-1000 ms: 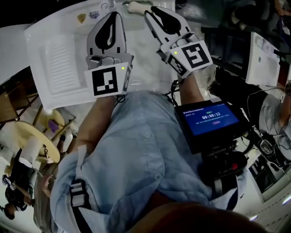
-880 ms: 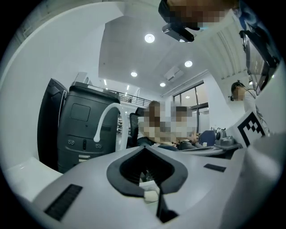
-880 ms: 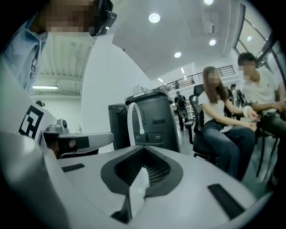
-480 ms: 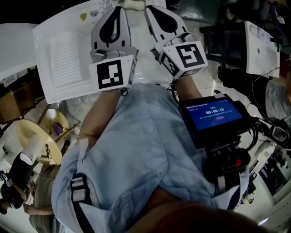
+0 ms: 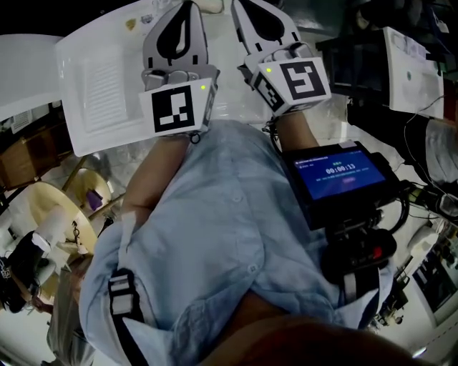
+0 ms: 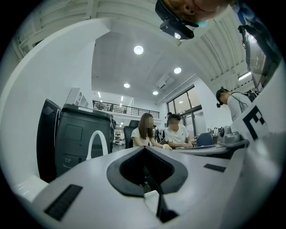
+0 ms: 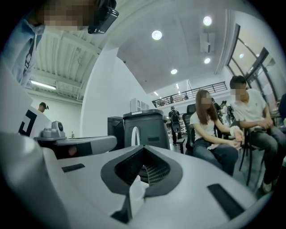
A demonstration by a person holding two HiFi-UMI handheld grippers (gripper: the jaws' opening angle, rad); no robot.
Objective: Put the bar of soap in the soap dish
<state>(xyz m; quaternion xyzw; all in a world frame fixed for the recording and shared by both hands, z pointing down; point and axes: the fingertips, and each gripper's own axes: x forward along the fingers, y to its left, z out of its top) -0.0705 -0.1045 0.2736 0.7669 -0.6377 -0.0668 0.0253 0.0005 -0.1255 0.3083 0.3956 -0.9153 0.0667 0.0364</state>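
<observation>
Head view: left gripper and right gripper hang over the white tray; a pale lump at its far edge may be the soap
Left gripper view: jaws together, empty
Right gripper view: the same; no dish shows, so the step stays unsettled

Ceiling: white; recessed round lights lit | Walls: tall windows; mezzanine railing | Furniture: dark cabinet; black chair behind two seated people

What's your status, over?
Left grey tool shut, empty; right grey tool shut, empty, by white ribbed basin. Soap bar, soap dish not seen. Nothing obstructing.
</observation>
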